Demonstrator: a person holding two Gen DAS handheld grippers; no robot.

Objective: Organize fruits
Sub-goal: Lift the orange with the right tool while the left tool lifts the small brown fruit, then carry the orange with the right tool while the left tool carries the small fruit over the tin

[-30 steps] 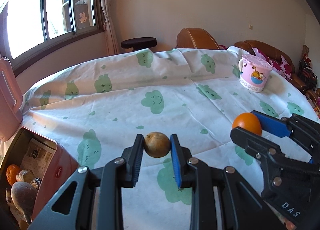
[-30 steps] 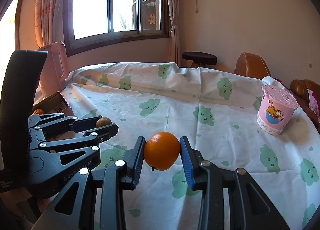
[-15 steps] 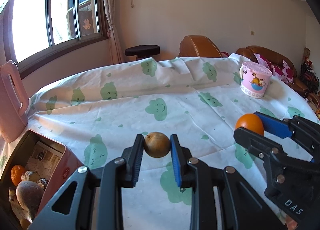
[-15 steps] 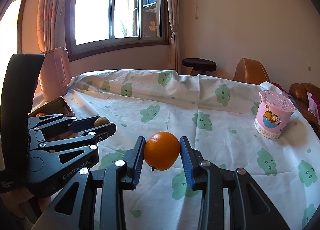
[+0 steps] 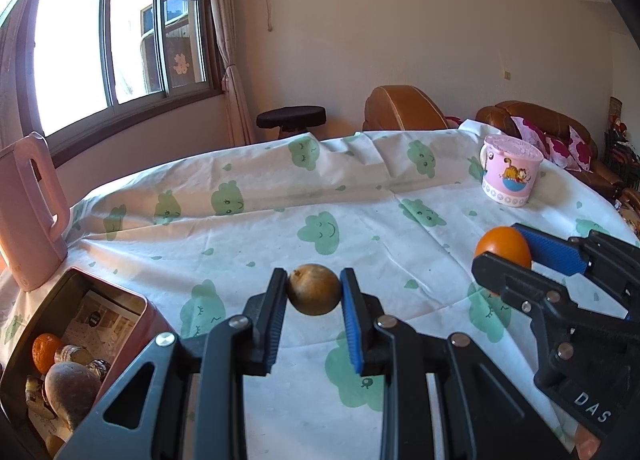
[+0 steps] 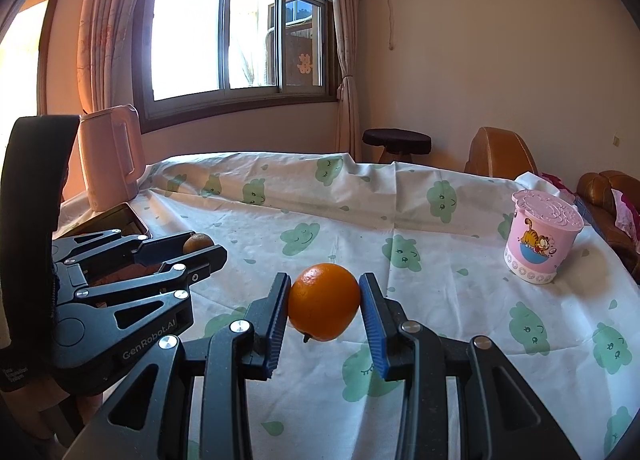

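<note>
My left gripper [image 5: 314, 290] is shut on a small brown round fruit [image 5: 314, 289] and holds it above the table. It also shows in the right wrist view [image 6: 192, 246], with the brown fruit [image 6: 196, 242] between its fingers. My right gripper [image 6: 324, 302] is shut on an orange [image 6: 324, 301] held above the cloth. It shows at the right of the left wrist view [image 5: 516, 256], with the orange [image 5: 503, 246] in it. A red tin box [image 5: 138, 312] at lower left holds several fruits, among them a small orange [image 5: 44, 352].
A white tablecloth with green clouds [image 5: 320, 228] covers the round table. A pink lidded cup [image 5: 510, 170] stands at the far right, also in the right wrist view [image 6: 542, 236]. A pink kettle [image 5: 28, 208] stands behind the tin. Sofa and stool lie beyond the table.
Both grippers have risen and tilted up while keeping their fruits. More of the room and window shows now. The grips have not changed.
</note>
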